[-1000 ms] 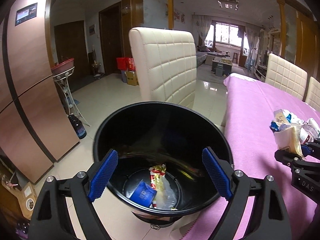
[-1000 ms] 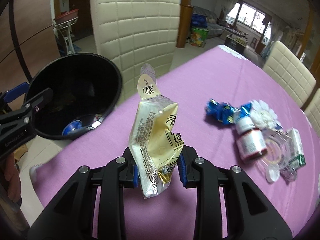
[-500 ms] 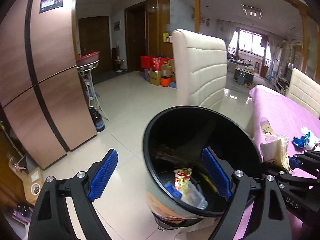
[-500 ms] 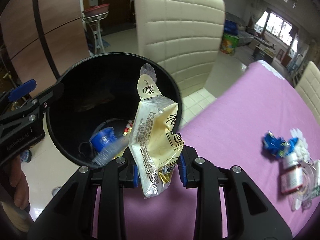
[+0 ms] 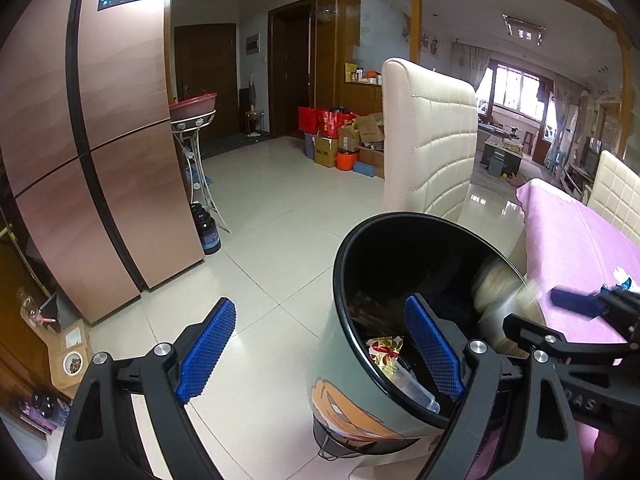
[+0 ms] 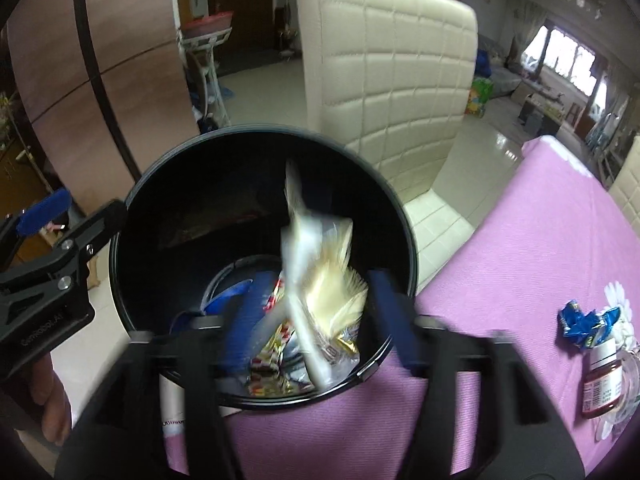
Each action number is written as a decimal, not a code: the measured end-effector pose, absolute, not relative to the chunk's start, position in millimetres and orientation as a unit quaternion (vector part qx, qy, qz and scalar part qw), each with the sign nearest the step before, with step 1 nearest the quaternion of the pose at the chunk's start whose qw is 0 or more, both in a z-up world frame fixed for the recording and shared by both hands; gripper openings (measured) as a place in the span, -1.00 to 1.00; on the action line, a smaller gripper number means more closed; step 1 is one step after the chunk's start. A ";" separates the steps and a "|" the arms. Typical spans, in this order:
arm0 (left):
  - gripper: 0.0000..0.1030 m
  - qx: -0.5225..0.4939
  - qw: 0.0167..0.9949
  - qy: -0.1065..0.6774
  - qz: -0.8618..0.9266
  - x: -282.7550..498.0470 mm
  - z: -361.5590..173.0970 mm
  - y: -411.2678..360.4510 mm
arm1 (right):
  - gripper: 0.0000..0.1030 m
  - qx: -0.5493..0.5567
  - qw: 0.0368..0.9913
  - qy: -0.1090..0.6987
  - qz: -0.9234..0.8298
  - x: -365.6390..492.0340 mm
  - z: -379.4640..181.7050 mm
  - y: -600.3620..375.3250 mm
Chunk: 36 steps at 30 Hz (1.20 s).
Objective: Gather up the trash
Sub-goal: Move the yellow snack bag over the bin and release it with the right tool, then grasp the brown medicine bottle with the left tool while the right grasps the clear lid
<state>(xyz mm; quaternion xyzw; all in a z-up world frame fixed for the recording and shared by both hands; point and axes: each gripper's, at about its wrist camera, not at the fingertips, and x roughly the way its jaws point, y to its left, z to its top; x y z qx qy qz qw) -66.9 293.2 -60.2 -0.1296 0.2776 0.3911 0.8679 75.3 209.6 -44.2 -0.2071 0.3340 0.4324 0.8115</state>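
A black round trash bin [image 6: 168, 216] stands beside the purple table [image 6: 540, 240]; it also shows in the left wrist view [image 5: 400, 228]. My right gripper [image 6: 320, 312] is open over the bin's rim, its fingers blurred. The cream snack bag [image 6: 320, 276] is loose between the fingers, falling into the bin, and shows as a blur in the left wrist view [image 5: 496, 284]. Wrappers [image 6: 272, 376] lie at the bin's bottom. My left gripper [image 5: 320, 352] is open and empty, its right finger over the bin's near rim.
A blue wrapper [image 6: 584, 320], a small red-filled bottle [image 6: 600, 384] and clear plastic remain on the table at right. A cream padded chair [image 6: 388, 64] stands behind the bin. A tall copper fridge [image 5: 80, 140] is at left, with tiled floor [image 5: 280, 208] between.
My right gripper moved over the bin and opened, letting go of the cream snack bag, which is dropping in. The left gripper shifted left, so the bin sits further right in its view.
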 end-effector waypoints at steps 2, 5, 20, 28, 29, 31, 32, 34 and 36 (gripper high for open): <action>0.64 -0.130 0.869 0.278 0.389 -66.1 -59.8 294.5 | 0.40 -0.223 0.814 0.319 0.430 70.4 -42.5 209.0; 0.64 -0.128 0.870 0.281 0.384 -62.3 -60.4 291.7 | 0.39 -0.232 0.822 0.310 0.417 66.2 -41.4 204.0; 0.64 -0.094 0.896 0.305 0.310 -17.5 -59.5 241.9 | 0.39 -0.225 0.863 0.314 0.326 108.2 -38.5 122.5; 0.64 -0.049 0.918 0.326 0.220 33.4 -56.1 173.6 | 0.40 -0.215 0.897 0.302 0.241 132.2 -34.5 42.7; 0.64 -0.047 0.921 0.328 0.207 39.2 -55.7 165.0 | 0.40 -0.209 0.902 0.303 0.227 136.6 -35.0 27.7; 0.64 -0.044 0.924 0.334 0.180 50.3 -55.3 148.2 | 0.40 -0.199 0.907 0.308 0.208 143.9 -36.5 7.3; 0.64 -0.044 0.925 0.337 0.171 55.0 -55.5 142.1 | 0.40 -0.192 0.909 0.312 0.198 148.4 -36.9 -2.9; 0.64 -0.044 0.926 0.344 0.148 68.3 -54.5 128.6 | 0.39 -0.171 0.914 0.321 0.178 160.9 -36.4 -27.4; 0.64 -0.043 0.927 0.349 0.129 79.0 -54.7 111.3 | 0.39 -0.150 0.918 0.330 0.160 172.5 -35.5 -45.8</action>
